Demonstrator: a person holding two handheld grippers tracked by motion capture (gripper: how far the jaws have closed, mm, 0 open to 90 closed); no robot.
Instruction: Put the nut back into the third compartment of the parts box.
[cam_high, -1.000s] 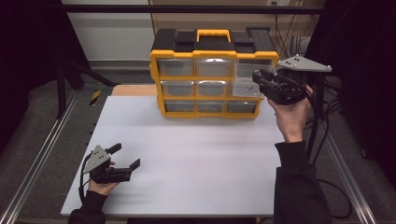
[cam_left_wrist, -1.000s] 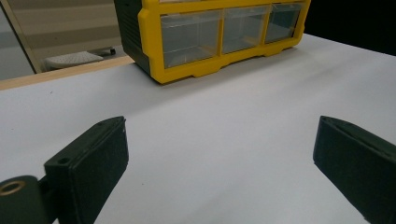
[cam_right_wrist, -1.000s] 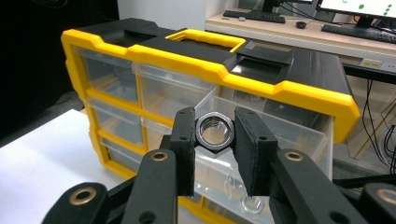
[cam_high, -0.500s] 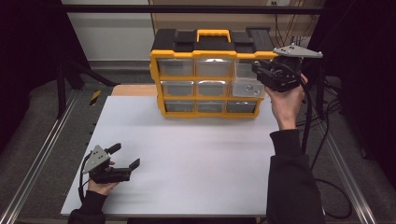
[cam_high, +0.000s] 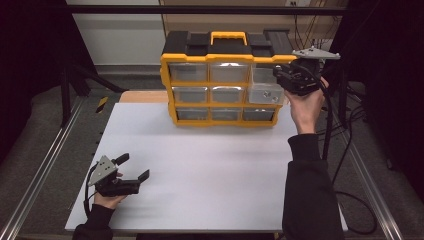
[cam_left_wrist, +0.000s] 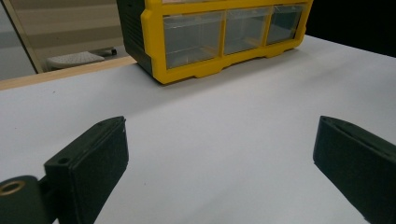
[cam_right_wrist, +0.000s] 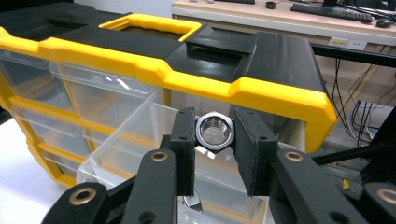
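at the right end of the yellow and black drawer cabinet (cam_high: 225, 80), the right tool (cam_high: 281, 77) is held up level with the middle row of drawers, and its two black jaws are clenched on a shiny steel nut (cam_right_wrist: 214, 131). in the right gripper view the nut sits edge-on between the pads, its threaded hole facing the camera, pinched on two opposite flats, with the cabinet's yellow top rail just behind it. directly under the nut is a clear drawer (cam_right_wrist: 140, 154) that stands pulled out from the cabinet's front; in the high view this is the right-hand drawer of the middle row (cam_high: 266, 93), sticking out further than its neighbours, and small metal pieces show inside it, though what they are is too small to tell. the nut hangs above this open drawer, not touching it. the person's right hand (cam_high: 304, 107) grips the tool from below, the dark sleeve running back toward the near edge of the white table (cam_high: 210, 165). well away from the cabinet, near the table's front left corner, the left tool (cam_high: 134, 167) lies low over the table in the person's left hand (cam_high: 107, 200); its jaws stand wide apart with nothing between them, and in the left gripper view they frame bare white table with the cabinet's bottom row of clear drawers (cam_left_wrist: 224, 35) far ahead. the cabinet stands at the far edge of the table, its yellow carry handle (cam_high: 228, 36) on top.
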